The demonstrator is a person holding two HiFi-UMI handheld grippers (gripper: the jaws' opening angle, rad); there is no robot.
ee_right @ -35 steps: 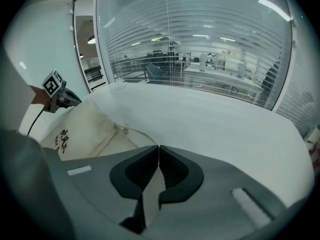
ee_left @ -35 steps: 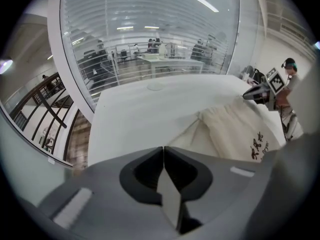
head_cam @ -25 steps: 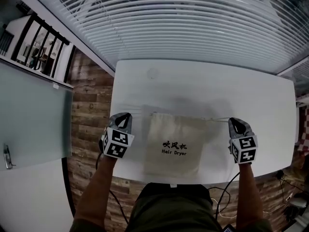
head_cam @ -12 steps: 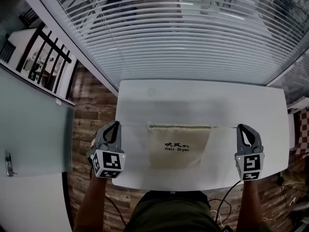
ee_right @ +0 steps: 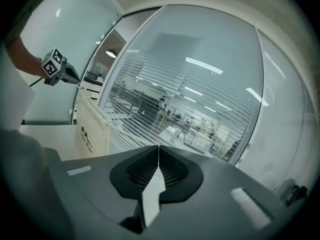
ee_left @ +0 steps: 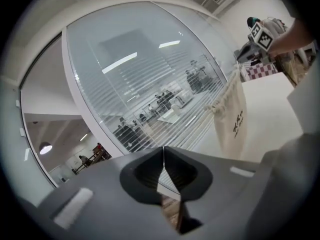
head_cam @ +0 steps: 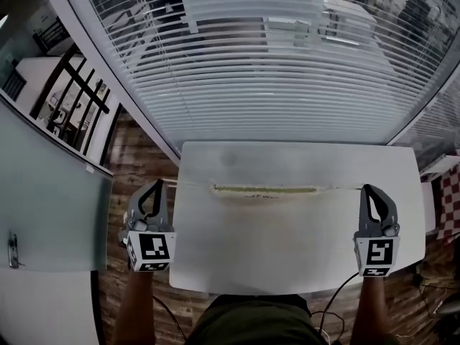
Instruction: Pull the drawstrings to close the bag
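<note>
The beige drawstring bag (head_cam: 266,190) hangs above the white table (head_cam: 287,257), so from the head view only its top edge shows as a thin band. Taut drawstrings (head_cam: 188,185) run out from both of its ends. My left gripper (head_cam: 154,188) is shut on the left string, past the table's left edge. My right gripper (head_cam: 374,191) is shut on the right string (head_cam: 341,188). In the left gripper view the bag (ee_left: 231,115) dangles with black lettering, its top puckered, and the right gripper (ee_left: 252,43) is beyond it. The right gripper view shows the bag (ee_right: 91,130) and the left gripper (ee_right: 59,66).
A curved glass wall with slatted blinds (head_cam: 273,70) stands right behind the table. Wooden floor (head_cam: 136,149) and a frosted glass door (head_cam: 43,192) lie to the left. A cable (head_cam: 330,293) trails below the table's near edge.
The bag has gone from lying flat on the table to hanging in the air. Both grippers moved outward and up, pulling the strings taut.
</note>
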